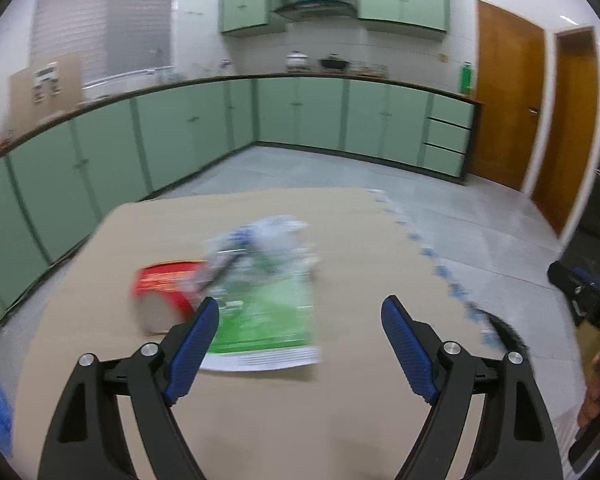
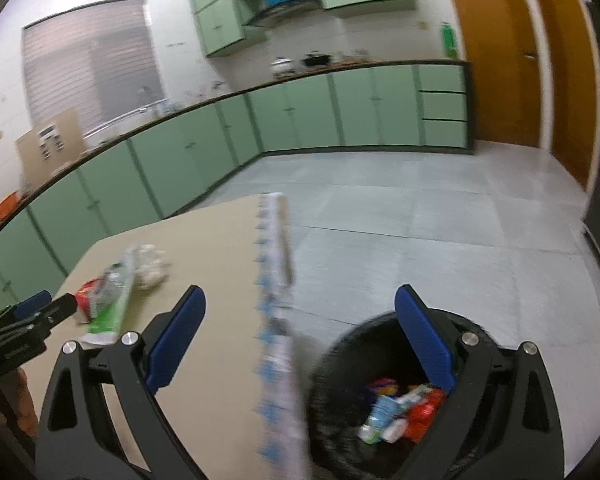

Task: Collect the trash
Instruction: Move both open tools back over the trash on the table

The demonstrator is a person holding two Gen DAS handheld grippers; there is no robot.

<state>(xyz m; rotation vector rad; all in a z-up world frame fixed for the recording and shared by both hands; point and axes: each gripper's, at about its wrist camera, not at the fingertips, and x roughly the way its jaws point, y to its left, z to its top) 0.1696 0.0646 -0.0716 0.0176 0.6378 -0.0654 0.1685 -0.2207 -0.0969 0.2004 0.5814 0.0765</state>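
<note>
Tan mat [image 1: 260,420] holds green packet [image 1: 264,320]; both claws gape (empty).

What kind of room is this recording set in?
Most likely a home kitchen. Green base cabinets run under a long countertop, a range hood sits between the wall cupboards, and pots stand on the counter. Trash lies on a tan floor mat beside a black bin.

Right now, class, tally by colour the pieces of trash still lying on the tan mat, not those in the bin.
Red cylindrical container lying on its side: 1
Green and white flat packet: 1
Clear crumpled plastic wrapper: 1
Total: 3, though blur may hide smaller bits.
</note>
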